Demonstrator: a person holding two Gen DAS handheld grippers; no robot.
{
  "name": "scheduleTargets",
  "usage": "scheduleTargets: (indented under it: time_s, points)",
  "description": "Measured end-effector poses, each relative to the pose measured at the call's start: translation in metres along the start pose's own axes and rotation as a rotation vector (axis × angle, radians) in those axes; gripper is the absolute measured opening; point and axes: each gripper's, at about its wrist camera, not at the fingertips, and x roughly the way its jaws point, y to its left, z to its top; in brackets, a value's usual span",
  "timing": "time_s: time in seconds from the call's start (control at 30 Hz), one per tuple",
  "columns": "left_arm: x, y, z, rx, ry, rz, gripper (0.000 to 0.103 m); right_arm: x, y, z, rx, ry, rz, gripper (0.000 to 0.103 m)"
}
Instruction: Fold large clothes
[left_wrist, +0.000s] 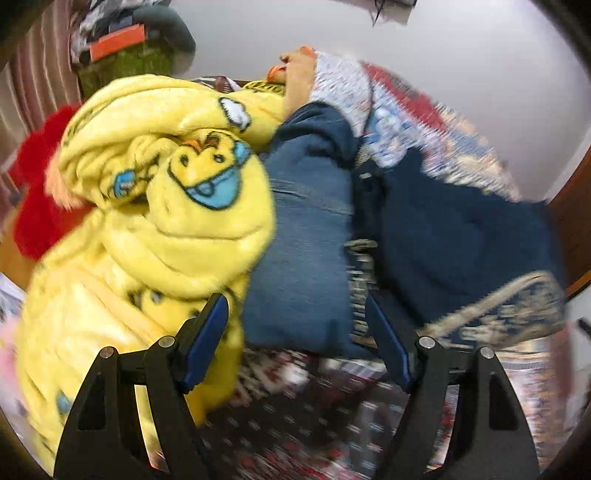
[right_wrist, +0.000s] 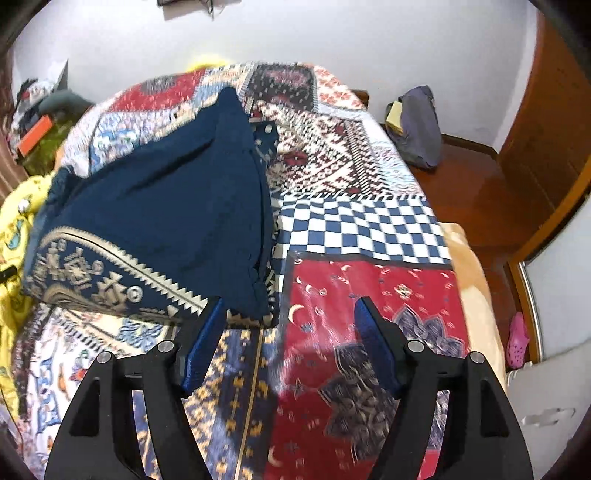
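A folded dark navy garment (right_wrist: 159, 206) with a gold patterned hem lies on the patchwork bedspread (right_wrist: 369, 295). My right gripper (right_wrist: 291, 310) hovers open just in front of its near corner, with only bedspread between its fingers. In the left wrist view the same navy garment (left_wrist: 454, 236) lies to the right of a folded blue denim garment (left_wrist: 306, 258). My left gripper (left_wrist: 295, 306) stands open at the denim's near edge, and its pads do not press on the cloth. A crumpled yellow fleece with a duck print (left_wrist: 166, 206) bulges against the left finger.
A hand in a patterned sleeve (left_wrist: 299, 81) shows behind the yellow fleece. A red fuzzy cloth (left_wrist: 40, 206) lies far left. A grey bag (right_wrist: 417, 125) sits on the wooden floor (right_wrist: 480, 206) by the wall, with a pink shoe (right_wrist: 517, 343) beside the bed.
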Motion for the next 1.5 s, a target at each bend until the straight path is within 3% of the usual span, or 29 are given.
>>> scheduleTargets:
  time_s: [0.1, 0.23, 0.43, 0.53, 0.6, 0.7, 0.8, 0.9, 1.03, 1.1, 1.17, 1.37, 1.5]
  points:
    - [-0.008, -0.010, -0.009, -0.057, 0.018, -0.144, 0.077, -0.012, 0.005, -0.001, 0.017, -0.029, 0.022, 0.068]
    - [0.008, -0.029, -0.024, -0.163, 0.105, -0.365, 0.077, -0.019, 0.018, -0.001, 0.018, -0.060, 0.072, 0.068]
    - [0.051, -0.040, -0.038, -0.342, 0.191, -0.553, 0.074, -0.019, 0.035, -0.004, -0.004, -0.068, 0.124, 0.068]
    - [0.068, -0.042, -0.039, -0.402, 0.214, -0.593, 0.059, -0.016, 0.042, -0.007, -0.016, -0.064, 0.132, 0.068]
    - [0.071, -0.045, -0.035, -0.399, 0.187, -0.593, 0.044, -0.013, 0.045, -0.006, -0.019, -0.061, 0.137, 0.068]
    - [0.068, -0.044, -0.028, -0.412, 0.115, -0.622, 0.044, -0.009, 0.049, -0.004, -0.012, -0.055, 0.153, 0.068]
    - [0.068, -0.045, -0.023, -0.394, 0.068, -0.563, 0.044, -0.002, 0.057, 0.004, -0.012, -0.053, 0.163, 0.068]
    - [0.090, -0.048, -0.020, -0.408, 0.074, -0.525, 0.044, 0.005, 0.066, 0.013, -0.011, -0.057, 0.182, 0.068]
    - [0.099, -0.041, -0.003, -0.463, 0.035, -0.477, 0.041, 0.015, 0.087, 0.027, -0.023, -0.059, 0.217, 0.068]
    - [0.107, -0.041, 0.007, -0.488, 0.038, -0.433, 0.024, 0.021, 0.100, 0.032, -0.038, -0.052, 0.227, 0.068]
    - [0.109, -0.041, 0.014, -0.483, 0.040, -0.413, 0.019, 0.026, 0.114, 0.038, -0.053, -0.043, 0.234, 0.068]
    - [0.047, -0.044, 0.040, -0.434, -0.149, -0.431, 0.015, 0.032, 0.148, 0.053, -0.077, -0.060, 0.260, 0.068]
    - [-0.002, -0.058, 0.064, -0.326, -0.239, -0.370, 0.015, 0.048, 0.176, 0.058, -0.057, -0.025, 0.306, 0.068]
